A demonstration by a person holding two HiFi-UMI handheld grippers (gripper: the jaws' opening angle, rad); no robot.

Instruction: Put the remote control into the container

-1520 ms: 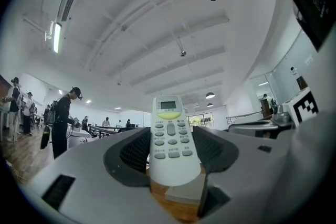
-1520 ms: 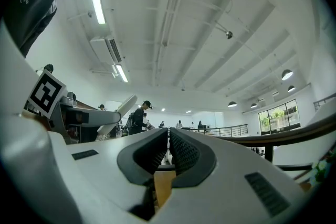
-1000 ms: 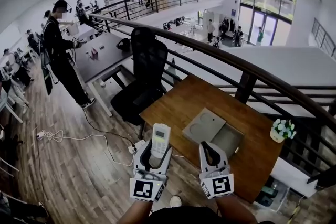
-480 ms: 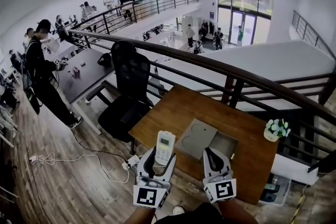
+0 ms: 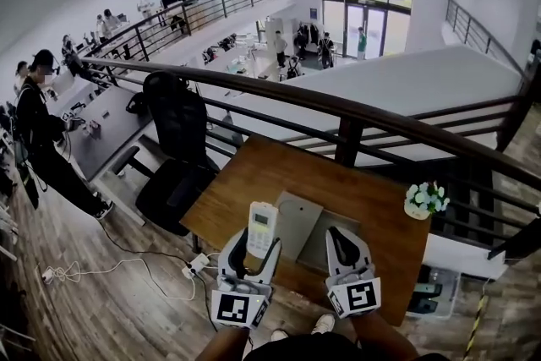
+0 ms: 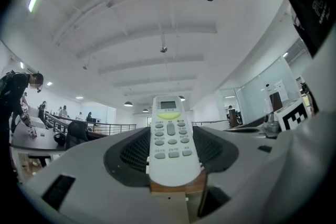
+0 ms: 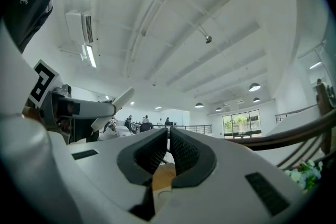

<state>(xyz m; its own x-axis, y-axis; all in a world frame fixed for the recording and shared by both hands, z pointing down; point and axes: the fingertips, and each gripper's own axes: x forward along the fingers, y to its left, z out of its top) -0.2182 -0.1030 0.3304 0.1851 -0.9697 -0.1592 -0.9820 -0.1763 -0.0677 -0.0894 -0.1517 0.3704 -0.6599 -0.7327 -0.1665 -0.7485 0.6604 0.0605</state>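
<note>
Pinching the white, grey-buttoned remote control [image 6: 169, 136]: left claw [image 5: 254, 244]; right claw [image 7: 169, 136] pressed together.

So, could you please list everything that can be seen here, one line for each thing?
remote control: one, white, between the left gripper's jaws
container: one, grey, on the table
table: one, brown wood, beside the railing
flower pot: one, white, table's right side
office chair: one, black, left of the table
railing: one, dark, behind the table
standing person: one, dark clothes, far left
left gripper: one, white, shut on the remote control
right gripper: one, white, shut, empty
</note>
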